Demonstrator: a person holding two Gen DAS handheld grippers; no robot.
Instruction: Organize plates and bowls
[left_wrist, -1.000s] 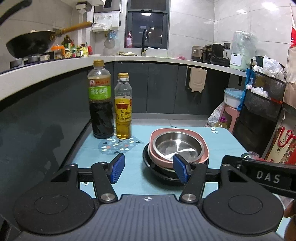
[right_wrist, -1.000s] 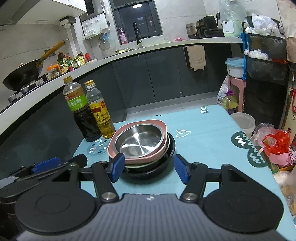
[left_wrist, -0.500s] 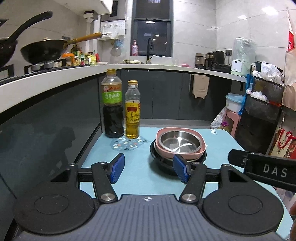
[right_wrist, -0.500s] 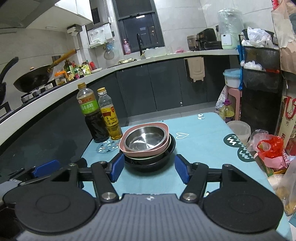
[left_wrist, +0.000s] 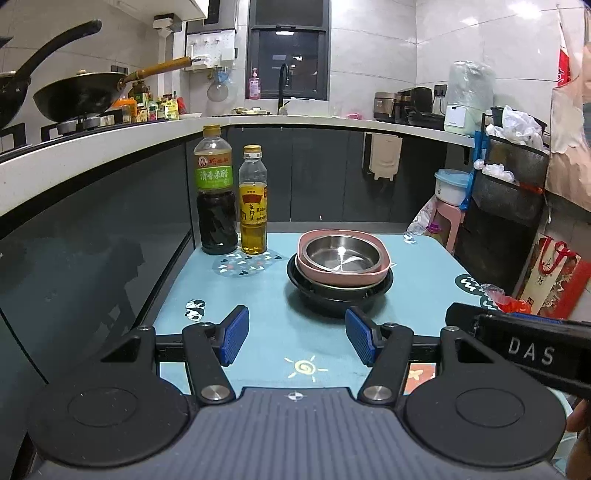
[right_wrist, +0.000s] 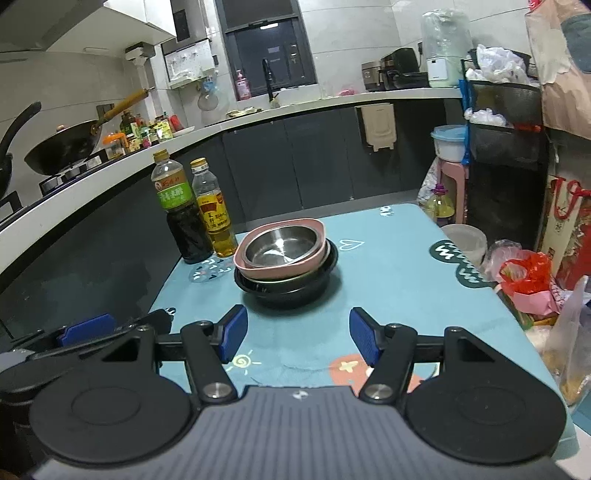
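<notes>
A stack of dishes stands on the blue table (left_wrist: 266, 314): a steel bowl (left_wrist: 341, 254) inside a pink square bowl (left_wrist: 345, 275), on a green plate and a black bowl (left_wrist: 338, 299). The same stack shows in the right wrist view, with the steel bowl (right_wrist: 282, 247), pink bowl (right_wrist: 258, 271) and black bowl (right_wrist: 291, 291). My left gripper (left_wrist: 297, 341) is open and empty, well short of the stack. My right gripper (right_wrist: 299, 336) is open and empty, also short of it. The left gripper's blue pad (right_wrist: 86, 326) shows at the right view's lower left.
A dark vinegar bottle (left_wrist: 216, 192) and a yellow oil bottle (left_wrist: 253, 201) stand at the table's far left. A white container (right_wrist: 465, 242) and a red bag (right_wrist: 524, 271) sit at the right edge. A dark counter wall (left_wrist: 92, 240) runs along the left.
Both grippers have pulled back from the stack, which now looks smaller and farther away. Both stay open and empty.
</notes>
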